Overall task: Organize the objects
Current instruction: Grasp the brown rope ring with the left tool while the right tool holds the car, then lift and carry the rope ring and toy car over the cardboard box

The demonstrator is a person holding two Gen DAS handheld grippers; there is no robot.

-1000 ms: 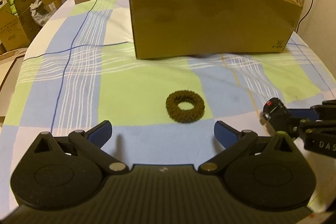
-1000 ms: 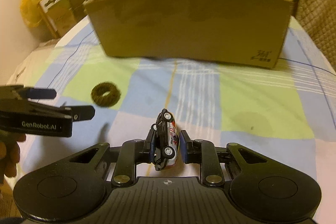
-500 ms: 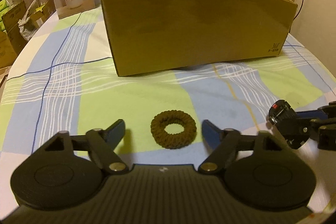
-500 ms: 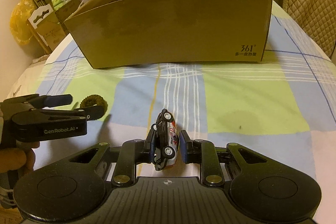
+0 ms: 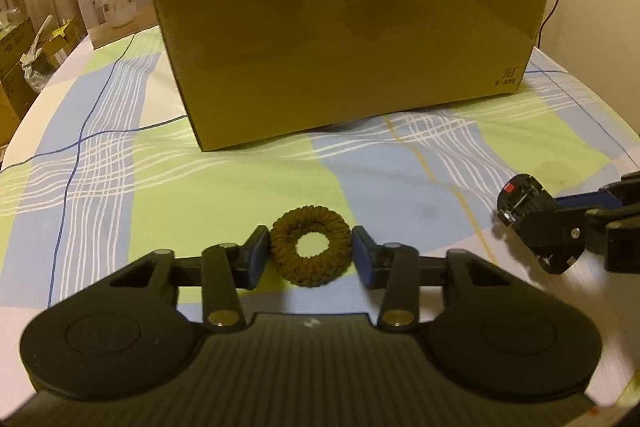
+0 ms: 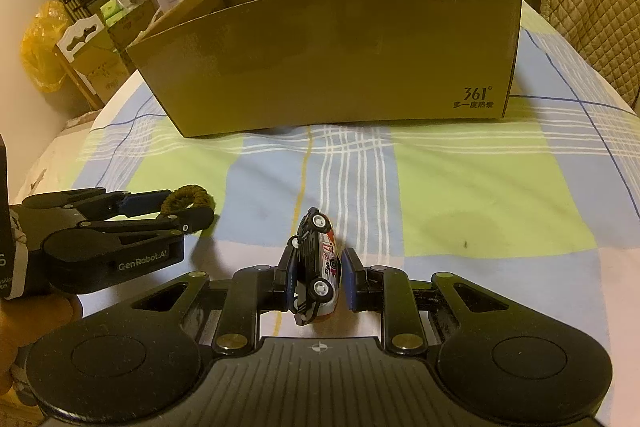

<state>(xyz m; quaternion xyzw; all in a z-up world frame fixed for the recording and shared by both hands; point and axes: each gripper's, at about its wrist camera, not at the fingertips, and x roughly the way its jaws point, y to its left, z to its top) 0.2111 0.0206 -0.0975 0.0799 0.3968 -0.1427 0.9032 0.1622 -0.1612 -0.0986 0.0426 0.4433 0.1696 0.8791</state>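
A brown hair tie [image 5: 311,246] is pinched flat between the nearly closed left tongs [image 5: 310,257]. A toy car [image 6: 317,267] is gripped on its side by the right tongs [image 6: 318,281], its length pointing ahead toward the cardboard box [image 6: 336,59].

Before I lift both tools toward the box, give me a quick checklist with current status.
1. Right tool gripping toy car: ok, clamped on its side.
2. Left tool straddling hair tie: ok.
3. Left pads pinching the tie: cannot tell.
4. Cardboard box open on top: ok.
5. Room inside box: cannot tell, interior hidden.
6. Tools apart from each other: ok.
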